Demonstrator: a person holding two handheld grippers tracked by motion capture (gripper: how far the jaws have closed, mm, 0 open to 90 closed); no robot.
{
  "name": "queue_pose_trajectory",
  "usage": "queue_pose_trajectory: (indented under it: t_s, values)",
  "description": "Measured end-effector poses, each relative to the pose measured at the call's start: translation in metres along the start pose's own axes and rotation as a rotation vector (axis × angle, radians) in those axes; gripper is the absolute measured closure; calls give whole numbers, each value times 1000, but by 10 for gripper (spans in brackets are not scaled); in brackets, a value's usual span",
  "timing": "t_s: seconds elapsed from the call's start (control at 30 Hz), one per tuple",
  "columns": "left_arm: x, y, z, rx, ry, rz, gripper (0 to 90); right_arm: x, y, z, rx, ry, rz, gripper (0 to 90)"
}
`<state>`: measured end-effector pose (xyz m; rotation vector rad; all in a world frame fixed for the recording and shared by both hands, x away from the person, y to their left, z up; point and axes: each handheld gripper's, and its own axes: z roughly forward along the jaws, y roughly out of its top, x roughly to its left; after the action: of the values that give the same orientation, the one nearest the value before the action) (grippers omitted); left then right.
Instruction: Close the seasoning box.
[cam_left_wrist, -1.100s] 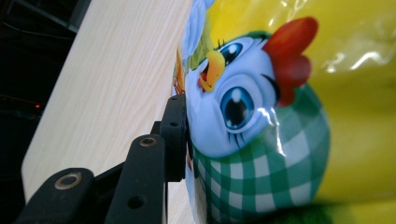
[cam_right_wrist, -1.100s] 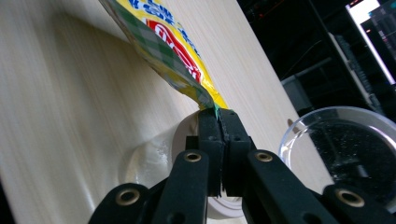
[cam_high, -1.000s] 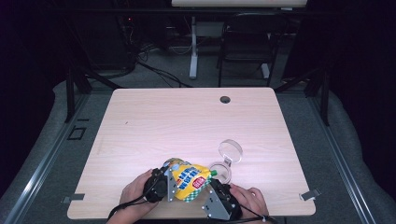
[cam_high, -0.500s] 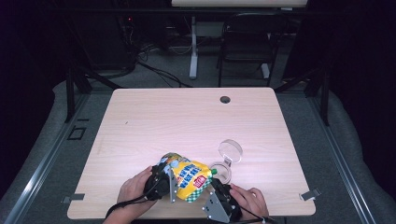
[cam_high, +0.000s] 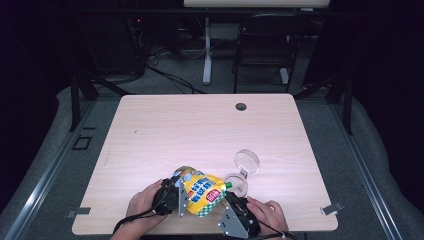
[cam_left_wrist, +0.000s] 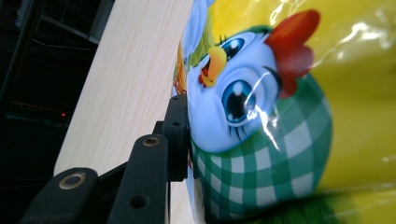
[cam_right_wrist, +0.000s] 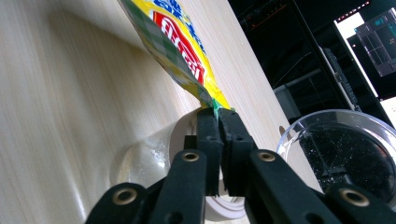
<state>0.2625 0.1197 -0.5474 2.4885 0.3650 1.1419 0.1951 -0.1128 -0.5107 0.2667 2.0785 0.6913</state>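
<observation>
Yellow snack pouch (cam_high: 201, 194) w/ green-check base and cartoon chick print sits at the near edge of the worktop (cam_high: 200, 130), held off the surface between both tongs, tilted, narrow corner pointing right toward the jar. Contents of pouch: can't tell, it's opaque. Clear round jar (cam_high: 237, 183) just right of the pouch tip, open, looks empty apart from a whitish rim; its clear lid (cam_high: 247, 161) lies beside it on the far side, touching or nearly so. In right gripper view the lid (cam_right_wrist: 343, 154) shows fine specks on the inside. Dark round grommet hole (cam_high: 241, 106) near the far edge, well apart from everything. Rest of worktop bare between. Left tongs (cam_high: 172, 197) on the pouch's wide left end; in left gripper view one black pad (cam_left_wrist: 180, 135) presses flat on the pouch (cam_left_wrist: 280, 116) side, jaws have just been closing a bit w/ the pouch between them, so clamped on it. Right tongs (cam_right_wrist: 218, 119) pinched together on the pouch's green corner tip (cam_right_wrist: 215, 108), jar rim right behind. Both hands low at the near edge, left hand (cam_high: 145, 205) and right hand (cam_high: 267, 215) wrapped round the gripper bodies, tongs angled inward toward each other.
</observation>
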Motion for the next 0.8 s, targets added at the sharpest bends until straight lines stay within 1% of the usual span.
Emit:
queue_pose_trajectory:
  t_s: [0.03,0.07,0.1,0.17,0.2,0.23,0.27,0.3,0.33,0.4,0.43,0.47,0.53,0.6,0.67,0.8]
  values:
    - [0,0,0,-5,-6,-5,681,0,-1,1,1,-5,-2,831]
    - [1,0,0,-7,-3,-6,681,-1,-2,1,10,-13,-30,797]
    - [1,0,0,-7,0,-8,682,0,-3,2,3,-21,-39,789]
    - [2,-1,-1,-15,-5,-17,681,-2,-4,3,16,-26,-49,764]
    - [3,-1,-1,-19,-3,-18,682,-1,-5,4,7,-35,-46,754]
    - [3,-1,-2,-18,-4,-20,682,-2,-5,4,14,-42,-62,738]
    - [3,-1,-2,-19,0,-19,682,-2,-5,5,11,-50,-75,719]
    - [3,-1,-3,-21,-2,-22,682,-2,-6,6,1,-60,-78,700]
    - [4,0,-4,-20,1,-14,681,-2,-6,7,11,-67,-101,697]
    - [4,1,-6,-25,6,-15,681,-1,-6,9,5,-82,-123,688]
    - [4,2,-7,-22,12,-2,681,0,-5,10,6,-98,-142,683]
    - [3,3,-8,-23,9,-1,682,0,-5,11,9,-105,-154,683]
    - [3,4,-9,-23,6,5,681,1,-4,12,2,-117,-167,674]
    - [2,6,-9,-28,4,1,681,2,-4,13,8,-126,-185,675]
    - [3,7,-9,-20,6,13,681,2,-3,14,13,-130,-199,680]
    - [5,8,-10,-14,6,23,681,2,-3,15,20,-132,-218,683]
